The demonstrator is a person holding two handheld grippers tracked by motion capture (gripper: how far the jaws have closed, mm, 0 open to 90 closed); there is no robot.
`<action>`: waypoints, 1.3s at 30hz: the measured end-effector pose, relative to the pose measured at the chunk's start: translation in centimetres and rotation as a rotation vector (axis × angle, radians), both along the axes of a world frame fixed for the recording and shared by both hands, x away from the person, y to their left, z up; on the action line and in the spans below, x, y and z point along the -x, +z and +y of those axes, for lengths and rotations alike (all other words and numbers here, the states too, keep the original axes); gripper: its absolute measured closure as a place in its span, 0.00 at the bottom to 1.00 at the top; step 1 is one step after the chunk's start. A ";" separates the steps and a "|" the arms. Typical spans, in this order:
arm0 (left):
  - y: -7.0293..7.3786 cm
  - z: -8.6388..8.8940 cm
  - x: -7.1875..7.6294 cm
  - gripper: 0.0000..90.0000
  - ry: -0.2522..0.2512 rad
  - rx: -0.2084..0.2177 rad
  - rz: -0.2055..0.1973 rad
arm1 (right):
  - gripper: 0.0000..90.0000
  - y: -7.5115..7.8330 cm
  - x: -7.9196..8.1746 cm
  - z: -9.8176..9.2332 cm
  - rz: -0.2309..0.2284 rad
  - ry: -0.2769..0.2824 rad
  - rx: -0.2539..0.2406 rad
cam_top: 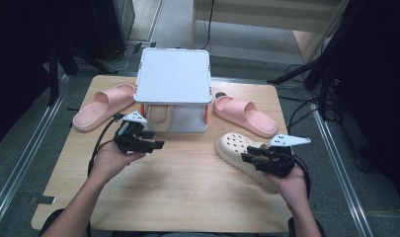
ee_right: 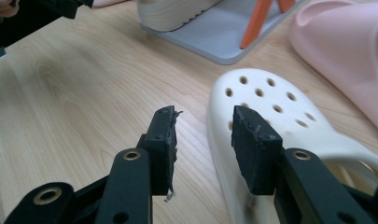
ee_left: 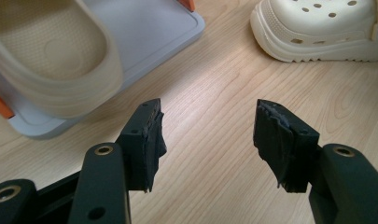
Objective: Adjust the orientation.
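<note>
A cream perforated clog (cam_top: 234, 145) (ee_left: 317, 28) (ee_right: 270, 102) lies on the wooden table (cam_top: 187, 197) at the front right. Its mate (cam_top: 158, 118) (ee_left: 51, 56) (ee_right: 172, 11) sits on the lower shelf of a grey two-tier rack (cam_top: 173, 74) (ee_left: 144, 28) (ee_right: 214, 37). My right gripper (cam_top: 248, 153) (ee_right: 203, 126) is open over the loose clog's near side, one jaw above the wood and one above the clog's top, neither pressing on it. My left gripper (cam_top: 154, 139) (ee_left: 207, 126) stands open and empty over bare wood in front of the rack.
A pink slide (cam_top: 101, 106) lies left of the rack and another (cam_top: 247, 116) (ee_right: 345, 56) right of it, just behind the loose clog. Orange posts (ee_right: 254, 21) hold up the rack's top shelf. Dark stands and cables surround the table.
</note>
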State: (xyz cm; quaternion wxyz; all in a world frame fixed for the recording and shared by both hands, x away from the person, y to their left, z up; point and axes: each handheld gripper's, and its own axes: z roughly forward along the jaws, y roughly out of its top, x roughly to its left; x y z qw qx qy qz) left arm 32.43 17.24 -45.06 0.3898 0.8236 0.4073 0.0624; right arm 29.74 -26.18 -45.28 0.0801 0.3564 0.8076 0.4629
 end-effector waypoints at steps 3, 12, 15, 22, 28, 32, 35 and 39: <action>0.0 -0.5 -0.3 0.47 -0.016 -0.005 -0.003 | 0.68 0.2 0.8 -1.0 -0.010 -0.028 -0.006; -0.4 -1.7 -1.3 0.47 -0.064 -0.025 0.011 | 0.65 -0.5 1.7 -3.0 0.010 -0.099 0.034; -0.4 -1.9 -1.4 0.48 -0.071 -0.031 0.001 | 0.63 -1.0 1.7 -3.0 0.024 -0.111 0.047; -0.4 -1.8 -1.5 0.47 -0.066 -0.024 -0.011 | 0.64 -2.7 0.3 -1.3 0.090 -0.075 0.071; -0.3 -1.7 -1.4 0.47 -0.060 -0.032 -0.008 | 0.81 -3.7 -1.0 0.0 0.125 -0.061 0.106; -0.4 -1.3 -1.2 0.47 -0.053 -0.030 -0.014 | 0.86 -3.5 -1.4 -0.3 0.158 -0.075 0.082; -0.4 -1.0 -1.0 0.47 -0.042 -0.024 -0.015 | 0.86 -2.7 -1.3 -0.1 0.148 -0.070 0.054; -0.4 -0.6 -0.8 0.47 -0.031 -0.030 -0.015 | 0.86 -1.9 -1.1 0.5 0.149 -0.057 0.009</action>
